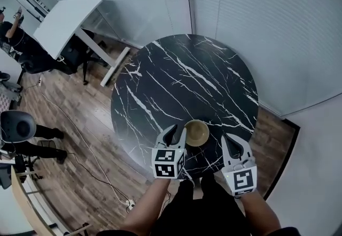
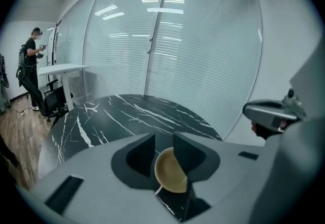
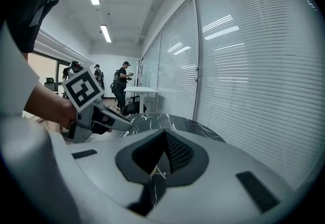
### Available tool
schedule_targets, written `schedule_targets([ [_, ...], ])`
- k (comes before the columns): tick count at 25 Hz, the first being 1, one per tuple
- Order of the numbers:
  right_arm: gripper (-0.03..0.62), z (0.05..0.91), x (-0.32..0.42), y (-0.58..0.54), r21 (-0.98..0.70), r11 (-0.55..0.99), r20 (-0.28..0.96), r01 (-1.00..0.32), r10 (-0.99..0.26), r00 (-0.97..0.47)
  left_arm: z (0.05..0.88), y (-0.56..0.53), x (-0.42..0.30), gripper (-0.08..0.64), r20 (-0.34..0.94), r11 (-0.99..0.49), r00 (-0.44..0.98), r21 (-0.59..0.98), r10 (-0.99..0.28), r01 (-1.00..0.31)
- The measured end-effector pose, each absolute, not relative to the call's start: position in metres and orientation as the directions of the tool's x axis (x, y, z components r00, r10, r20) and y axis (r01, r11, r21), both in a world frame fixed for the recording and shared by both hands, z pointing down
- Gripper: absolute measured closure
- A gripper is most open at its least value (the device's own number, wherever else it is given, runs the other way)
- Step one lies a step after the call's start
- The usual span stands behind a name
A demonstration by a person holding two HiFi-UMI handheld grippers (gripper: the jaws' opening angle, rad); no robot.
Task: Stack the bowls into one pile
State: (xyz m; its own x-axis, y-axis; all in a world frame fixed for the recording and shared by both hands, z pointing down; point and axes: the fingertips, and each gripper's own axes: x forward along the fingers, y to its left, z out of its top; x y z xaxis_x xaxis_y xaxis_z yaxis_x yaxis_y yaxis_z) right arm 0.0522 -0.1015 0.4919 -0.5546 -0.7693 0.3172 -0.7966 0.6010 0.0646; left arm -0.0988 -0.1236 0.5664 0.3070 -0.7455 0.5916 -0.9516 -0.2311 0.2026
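A tan bowl [image 1: 196, 133] sits on the round black marble table [image 1: 181, 80] near its front edge; whether it is one bowl or a pile I cannot tell. My left gripper [image 1: 177, 132] hangs just left of it with its jaws apart and nothing between the pads. In the left gripper view the bowl [image 2: 170, 172] shows below, through the gap of the left gripper [image 2: 164, 139]. My right gripper [image 1: 231, 141] hovers to the right of the bowl. In the right gripper view the right gripper [image 3: 165, 136] has its jaws met at the tips, with nothing held.
A white desk [image 1: 69, 21] stands at the back left on the wood floor, with a dark chair [image 1: 75, 55] beside it. A blind-covered glass wall [image 1: 256, 15] runs behind the table. People stand far off at the left [image 2: 31, 65]. Cables trail on the floor [image 1: 80, 138].
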Motion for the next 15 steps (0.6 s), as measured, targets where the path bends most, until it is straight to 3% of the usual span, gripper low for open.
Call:
schedule_targets([
  [6, 0.583, 0.471, 0.05, -0.101, 0.027, 0.581, 0.273, -0.813, -0.787, -0.553, 0.52, -0.114, -0.102, 0.54, 0.487, -0.231, 0.325, 0.244, -0.811, -0.942],
  [11, 0.583, 0.462, 0.048, -0.106, -0.081, 0.56, 0.245, -0.825, -0.791, -0.561, 0.487, -0.097, -0.102, 0.546, 0.388, -0.293, 0.365, 0.234, -0.846, -0.927],
  [15, 0.583, 0.457, 0.046, -0.102, -0.072, 0.563, 0.249, -0.823, -0.789, -0.562, 0.471, -0.08, -0.102, 0.546, 0.37, -0.33, 0.37, 0.167, -0.852, -0.929],
])
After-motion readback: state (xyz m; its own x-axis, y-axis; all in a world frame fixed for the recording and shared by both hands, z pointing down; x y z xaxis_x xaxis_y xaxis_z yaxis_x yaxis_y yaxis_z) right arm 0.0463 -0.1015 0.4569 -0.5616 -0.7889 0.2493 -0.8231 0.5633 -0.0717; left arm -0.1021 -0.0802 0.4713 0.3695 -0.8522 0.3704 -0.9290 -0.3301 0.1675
